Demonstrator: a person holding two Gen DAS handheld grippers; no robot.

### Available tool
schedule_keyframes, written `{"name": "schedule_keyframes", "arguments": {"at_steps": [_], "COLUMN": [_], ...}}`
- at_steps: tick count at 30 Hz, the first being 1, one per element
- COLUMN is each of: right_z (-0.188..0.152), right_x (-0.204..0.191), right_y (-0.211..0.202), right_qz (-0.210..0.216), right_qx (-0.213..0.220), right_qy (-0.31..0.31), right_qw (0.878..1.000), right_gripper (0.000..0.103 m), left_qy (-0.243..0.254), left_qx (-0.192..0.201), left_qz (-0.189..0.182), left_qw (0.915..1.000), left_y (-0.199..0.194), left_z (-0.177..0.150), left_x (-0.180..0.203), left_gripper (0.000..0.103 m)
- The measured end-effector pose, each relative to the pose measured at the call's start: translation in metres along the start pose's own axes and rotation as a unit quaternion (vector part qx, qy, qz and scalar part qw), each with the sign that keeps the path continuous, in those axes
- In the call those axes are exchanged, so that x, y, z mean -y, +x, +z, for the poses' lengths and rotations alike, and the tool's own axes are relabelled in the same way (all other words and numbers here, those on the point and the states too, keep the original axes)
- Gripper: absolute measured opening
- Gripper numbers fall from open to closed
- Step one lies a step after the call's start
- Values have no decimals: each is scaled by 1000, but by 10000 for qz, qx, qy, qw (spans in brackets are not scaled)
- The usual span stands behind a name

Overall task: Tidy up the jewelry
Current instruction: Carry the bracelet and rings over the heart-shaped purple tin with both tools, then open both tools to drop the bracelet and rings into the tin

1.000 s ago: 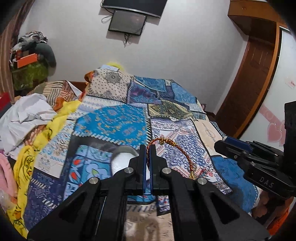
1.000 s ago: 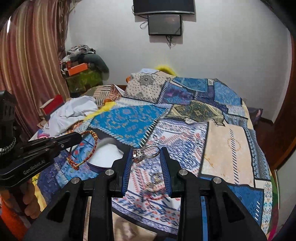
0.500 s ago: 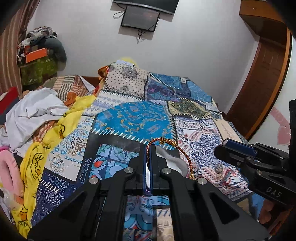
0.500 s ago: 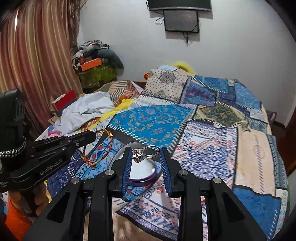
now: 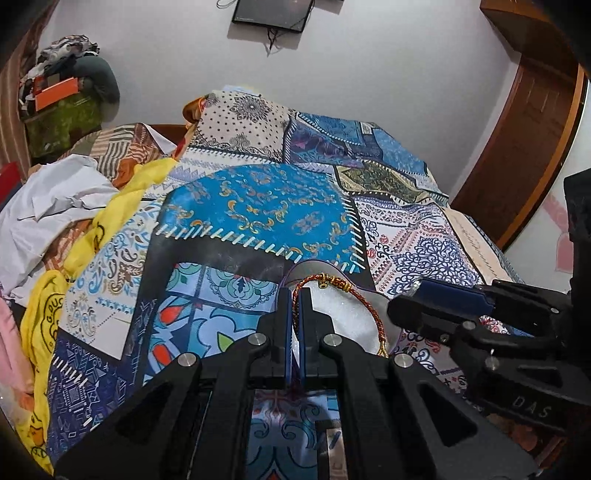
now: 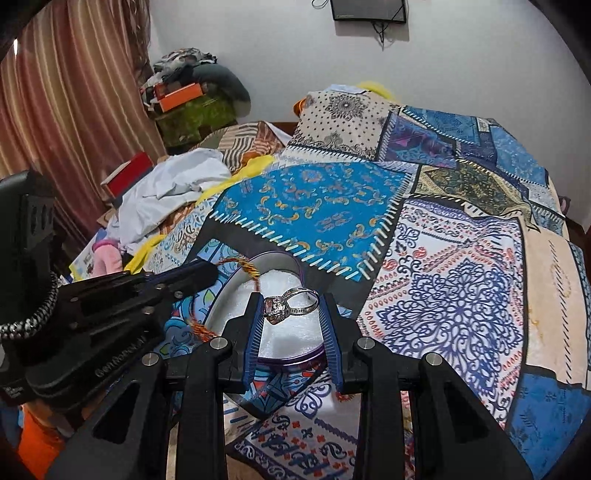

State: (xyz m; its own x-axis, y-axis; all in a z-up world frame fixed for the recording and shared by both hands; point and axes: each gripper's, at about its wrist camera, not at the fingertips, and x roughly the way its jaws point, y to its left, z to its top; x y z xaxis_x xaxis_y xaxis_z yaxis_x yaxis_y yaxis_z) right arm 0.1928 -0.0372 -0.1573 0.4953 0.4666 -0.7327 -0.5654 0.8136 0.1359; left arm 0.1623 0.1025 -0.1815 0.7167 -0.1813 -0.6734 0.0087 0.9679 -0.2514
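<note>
My left tool is pinched together on a red-and-gold braided bracelet; the loop arcs out from between the pads and to the right of them, its gold clasp end hanging down. My right tool is clamped on a silver ring with a stone setting, held crosswise between the blue ribbed pads, setting toward the left pad.

Directly ahead of and under both tools sits a round purple-rimmed tin with white lining, resting on the patchwork bedspread. The ring hangs above the white lining, not touching it as far as I can tell. In the right wrist view the bracelet crosses the tin's left rim, with the left tool's tip just beside that rim.

Left of the tools: rumpled white cloth and yellow fabric on the bed. Far ahead on the wall, a dark screen. Striped curtain at far left.
</note>
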Motion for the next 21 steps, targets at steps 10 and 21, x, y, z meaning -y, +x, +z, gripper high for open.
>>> {"name": "schedule_keyframes", "arguments": {"at_steps": [10,21], "right_z": [-5,-6], "right_x": [3,1], "right_y": [17,21], "right_qz": [65,9], "right_qx": [-250,-367], "right_qy": [56,-24], "right_qw": [9996,9993], "right_gripper": [28,28], "left_qy": [113,83], "left_qx": [-95,-84], "left_qz": [-16,-48], "left_qw": [9999,9999], "left_y": [13,9], "left_z": [1,3], "left_x": [0,1], "left_gripper": [1,1]}}
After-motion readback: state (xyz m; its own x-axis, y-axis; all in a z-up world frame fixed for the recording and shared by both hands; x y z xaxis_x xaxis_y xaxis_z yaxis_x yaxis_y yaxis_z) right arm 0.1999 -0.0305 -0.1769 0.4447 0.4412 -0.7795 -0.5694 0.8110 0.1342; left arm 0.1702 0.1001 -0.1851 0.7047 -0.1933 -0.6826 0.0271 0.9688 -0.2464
